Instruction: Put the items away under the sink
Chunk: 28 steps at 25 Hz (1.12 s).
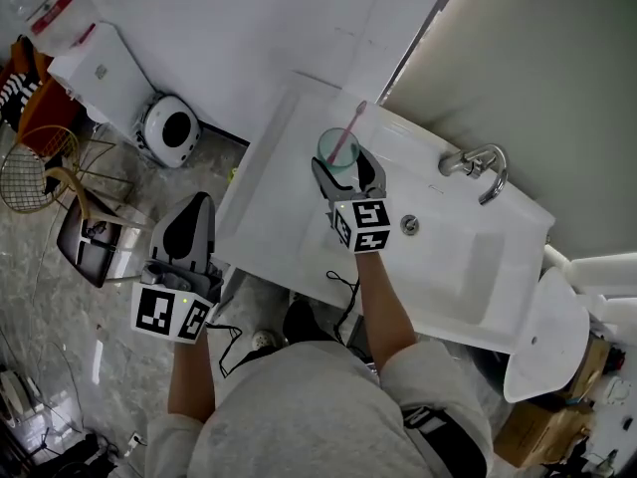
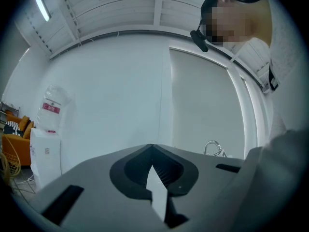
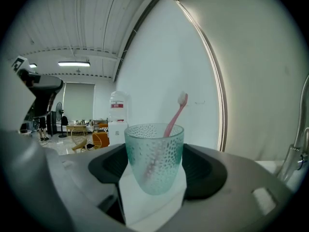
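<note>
From above, a person stands at a white sink (image 1: 468, 262). The right gripper (image 1: 346, 167) reaches over the table (image 1: 269, 192) just left of the sink. Its fingers are clamped on the sides of a green cup (image 3: 154, 153), held upright, probably so the pink toothbrush (image 3: 175, 115) leaning inside does not tip out. The left gripper (image 1: 197, 207) hangs well left of the sink, over the floor (image 1: 60, 317). Its fingers are together and hold nothing, perhaps free to open the storage below. The space under the sink is hidden.
</note>
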Available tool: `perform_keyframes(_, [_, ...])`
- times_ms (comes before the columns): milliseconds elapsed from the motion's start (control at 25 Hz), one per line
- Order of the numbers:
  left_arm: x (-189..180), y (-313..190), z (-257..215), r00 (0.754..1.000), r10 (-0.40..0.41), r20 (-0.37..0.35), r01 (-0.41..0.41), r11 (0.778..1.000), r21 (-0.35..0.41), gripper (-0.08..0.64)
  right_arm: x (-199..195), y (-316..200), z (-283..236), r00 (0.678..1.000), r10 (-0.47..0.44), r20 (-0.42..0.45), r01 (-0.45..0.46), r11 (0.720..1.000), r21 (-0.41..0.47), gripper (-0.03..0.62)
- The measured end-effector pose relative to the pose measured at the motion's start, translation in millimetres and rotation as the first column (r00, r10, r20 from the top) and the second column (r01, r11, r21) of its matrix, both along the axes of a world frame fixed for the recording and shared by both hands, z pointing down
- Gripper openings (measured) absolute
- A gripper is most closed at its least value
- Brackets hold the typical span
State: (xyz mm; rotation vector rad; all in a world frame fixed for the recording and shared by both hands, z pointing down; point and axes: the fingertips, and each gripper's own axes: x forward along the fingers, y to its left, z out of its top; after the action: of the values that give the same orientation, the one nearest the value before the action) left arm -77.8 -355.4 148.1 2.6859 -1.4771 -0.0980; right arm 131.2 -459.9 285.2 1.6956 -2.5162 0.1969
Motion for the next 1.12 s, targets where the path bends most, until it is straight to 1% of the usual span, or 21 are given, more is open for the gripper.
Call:
perform_keyframes(680, [-33.4, 87.3, -19.3, 0.993, 0.104, -0.053, -0.101, 0.993, 0.061, 0.008, -44.8, 125.5, -70.1, 1.0, 0.019, -0.013, -0.018, 0.996, 0.089, 0.36])
perform_keyframes(1120, [-44.6, 158.3, -25.7, 0.98, 0.185, -0.071, -0.178, 0.979, 0.095, 0.008, -65.2, 226.7, -81.3, 0.997, 0.066, -0.037, -0.061, 0.991, 0.12, 0.36])
